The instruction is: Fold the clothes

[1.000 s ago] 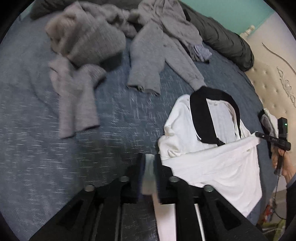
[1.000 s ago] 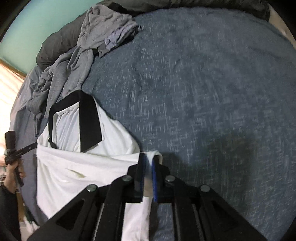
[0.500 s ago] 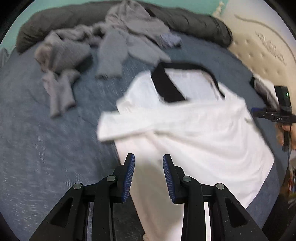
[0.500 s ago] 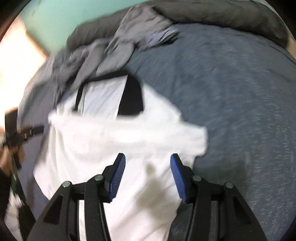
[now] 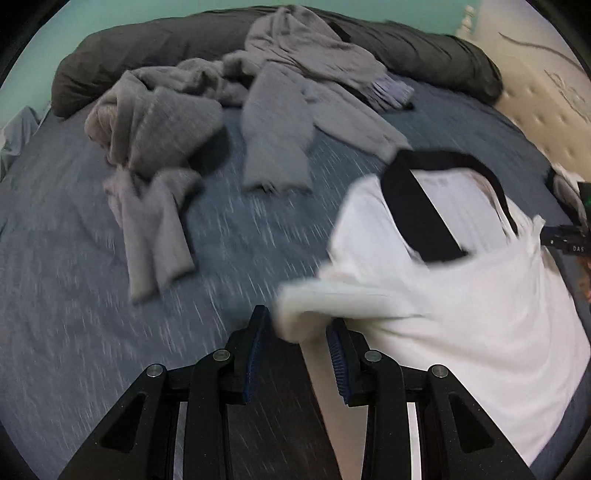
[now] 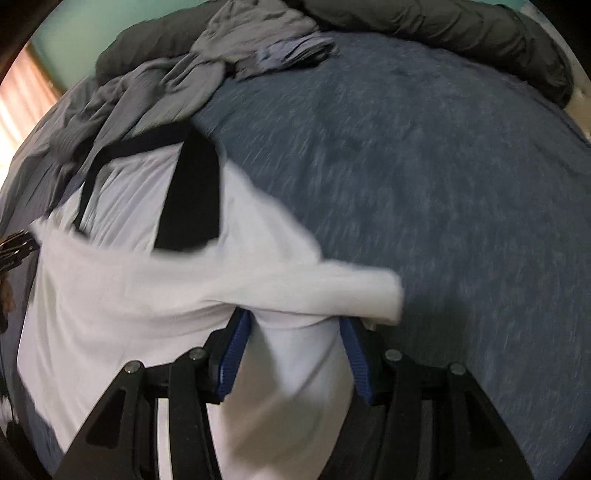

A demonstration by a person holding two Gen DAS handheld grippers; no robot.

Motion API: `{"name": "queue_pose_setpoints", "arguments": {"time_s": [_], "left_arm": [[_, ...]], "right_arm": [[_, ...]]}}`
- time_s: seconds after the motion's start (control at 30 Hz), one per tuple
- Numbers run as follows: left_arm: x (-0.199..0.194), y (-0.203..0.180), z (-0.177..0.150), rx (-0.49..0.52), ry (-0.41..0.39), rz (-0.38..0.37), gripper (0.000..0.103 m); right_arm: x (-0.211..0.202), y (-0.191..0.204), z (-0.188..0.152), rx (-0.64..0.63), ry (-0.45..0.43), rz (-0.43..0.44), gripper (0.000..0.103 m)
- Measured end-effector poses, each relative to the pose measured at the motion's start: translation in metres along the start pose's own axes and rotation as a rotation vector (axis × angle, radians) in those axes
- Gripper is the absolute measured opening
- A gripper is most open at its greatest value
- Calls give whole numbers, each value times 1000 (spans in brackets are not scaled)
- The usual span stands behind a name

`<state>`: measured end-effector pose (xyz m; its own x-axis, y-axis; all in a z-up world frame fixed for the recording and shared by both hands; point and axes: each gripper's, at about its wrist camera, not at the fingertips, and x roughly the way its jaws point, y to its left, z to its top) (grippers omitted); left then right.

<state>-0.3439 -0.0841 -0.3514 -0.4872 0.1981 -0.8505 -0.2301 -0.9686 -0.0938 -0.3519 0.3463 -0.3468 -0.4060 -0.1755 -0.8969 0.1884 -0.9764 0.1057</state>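
Open blue bedspread (image 6: 443, 184) right of the white shirt (image 6: 129, 295).
Grey clothes (image 5: 207, 122) crowd the far left; a dark duvet (image 6: 443, 22) blocks the far edge; bare bed lies between.

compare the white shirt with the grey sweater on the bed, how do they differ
The white shirt is white with a black collar band; the grey sweater is plain grey and looks fuzzier. The white shirt lies spread out with a fold across it, near the cameras; the grey sweater sits crumpled in a heap farther off. Both rest on the blue bedspread.
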Motion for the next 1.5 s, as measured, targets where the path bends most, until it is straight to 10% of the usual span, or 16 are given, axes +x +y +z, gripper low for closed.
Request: {"name": "queue_pose_setpoints", "arguments": {"time_s": [0.73,0.83,1.03,1.5], "left_arm": [[8,15,14,-112,-49,-135,34],[13,19,15,-129,-54,-169,11],[14,14,18,-95,-71,-181,3],[-40,49,26,-164,-185,-138,2]], "right_arm": [[1,-45,10,101,-118,51,51],[15,-43,15,89,-87,62,51],[17,-31,18,38,-125,54,6],[-53,-69,16,152,-294,-28,4]]}}
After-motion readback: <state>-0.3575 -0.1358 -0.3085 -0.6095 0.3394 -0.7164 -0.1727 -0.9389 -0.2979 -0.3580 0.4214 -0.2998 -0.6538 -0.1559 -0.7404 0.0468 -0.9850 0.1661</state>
